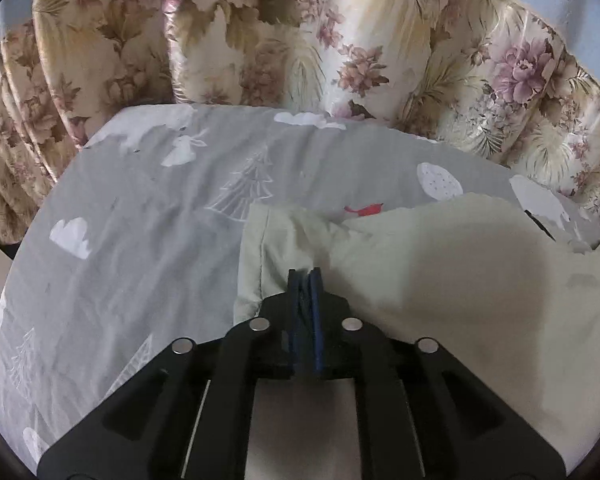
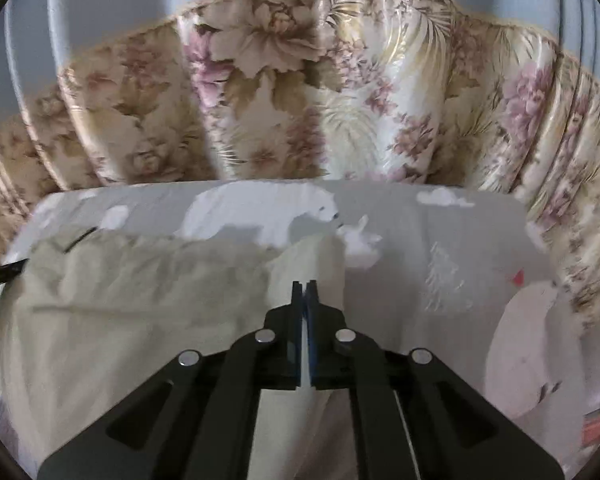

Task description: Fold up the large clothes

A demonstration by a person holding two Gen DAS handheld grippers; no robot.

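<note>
A pale green garment [image 1: 452, 280] lies on a grey bed sheet [image 1: 140, 216] printed with white animals and trees. My left gripper [image 1: 305, 274] is shut on the garment's left edge, with cloth bunched between its blue pads. In the right wrist view the same garment [image 2: 140, 320] spreads to the left, and my right gripper [image 2: 305, 285] is shut on its right corner, which stands up in a fold. The garment hangs between the two grippers, slightly lifted at both held ends.
A floral curtain [image 1: 300, 40] hangs right behind the bed's far edge; it also fills the back of the right wrist view [image 2: 300, 100]. A dark thin object [image 2: 2, 274] pokes in at the left edge. Bare sheet [image 2: 460, 272] lies right of the garment.
</note>
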